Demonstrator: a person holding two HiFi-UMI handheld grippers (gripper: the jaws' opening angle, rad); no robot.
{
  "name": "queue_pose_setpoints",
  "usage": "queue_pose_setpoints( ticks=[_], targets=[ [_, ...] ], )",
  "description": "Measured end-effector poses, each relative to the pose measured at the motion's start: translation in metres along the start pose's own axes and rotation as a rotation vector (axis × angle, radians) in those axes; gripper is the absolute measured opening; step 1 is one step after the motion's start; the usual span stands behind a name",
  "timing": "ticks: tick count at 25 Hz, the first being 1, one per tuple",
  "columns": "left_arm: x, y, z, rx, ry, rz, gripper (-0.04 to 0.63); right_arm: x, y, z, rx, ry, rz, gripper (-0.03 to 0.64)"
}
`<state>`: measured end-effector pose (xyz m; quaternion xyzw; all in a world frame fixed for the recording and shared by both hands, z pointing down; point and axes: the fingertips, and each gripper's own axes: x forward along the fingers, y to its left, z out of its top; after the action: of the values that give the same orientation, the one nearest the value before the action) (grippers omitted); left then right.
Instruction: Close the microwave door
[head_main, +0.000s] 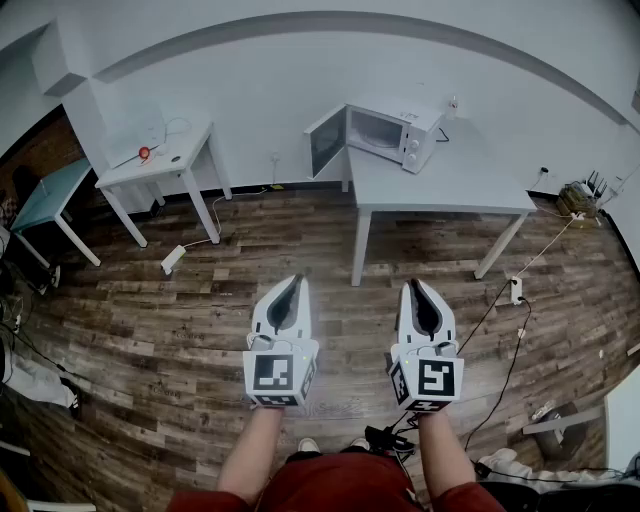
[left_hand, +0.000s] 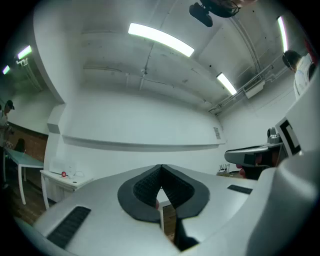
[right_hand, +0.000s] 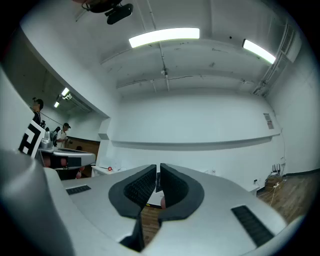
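In the head view a white microwave (head_main: 388, 133) stands at the back left of a white table (head_main: 450, 185) against the far wall. Its door (head_main: 325, 142) hangs open to the left. Both grippers are held side by side over the wooden floor, well short of the table and pointing toward it. My left gripper (head_main: 299, 281) is shut with nothing in it, and its pads meet at the tip in the left gripper view (left_hand: 161, 169). My right gripper (head_main: 413, 285) is likewise shut and empty, its pads nearly touching in the right gripper view (right_hand: 158, 167).
A small white table (head_main: 165, 165) carrying a red object (head_main: 144, 153) stands at the left, with a teal table (head_main: 50, 192) beyond it. A power strip (head_main: 172, 259) lies on the floor. Another strip (head_main: 516, 290) with cables lies to the right of the microwave table.
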<state>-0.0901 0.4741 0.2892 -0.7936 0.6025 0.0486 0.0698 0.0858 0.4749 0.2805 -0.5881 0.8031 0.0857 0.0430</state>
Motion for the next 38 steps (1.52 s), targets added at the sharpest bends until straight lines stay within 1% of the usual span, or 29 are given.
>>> queue_pose_setpoints(
  ticks=[6,14,22,27,30,34,38],
  targets=[
    [0.007,-0.007,0.001,0.004,-0.002,0.008,0.027,0.003,-0.008,-0.003,0.001,0.001,-0.002,0.044],
    [0.024,-0.029,-0.004,0.020,0.004,0.021,0.027,0.013,-0.024,-0.010,0.009,-0.008,0.015,0.044],
    [0.035,-0.053,-0.019,0.041,0.020,0.046,0.028,0.020,-0.037,-0.031,0.055,0.008,0.069,0.044],
    [0.056,-0.049,-0.032,0.025,0.041,0.053,0.028,0.038,-0.047,-0.045,0.059,0.029,0.071,0.044],
    [0.078,-0.040,-0.043,0.017,0.046,0.040,0.028,0.058,-0.054,-0.055,0.058,0.042,0.058,0.044],
    [0.109,-0.016,-0.052,0.012,0.044,0.017,0.028,0.094,-0.050,-0.066,0.045,0.055,0.044,0.044],
    [0.141,0.018,-0.061,-0.002,0.050,0.008,0.028,0.138,-0.041,-0.073,0.037,0.067,0.028,0.044]
  ],
)
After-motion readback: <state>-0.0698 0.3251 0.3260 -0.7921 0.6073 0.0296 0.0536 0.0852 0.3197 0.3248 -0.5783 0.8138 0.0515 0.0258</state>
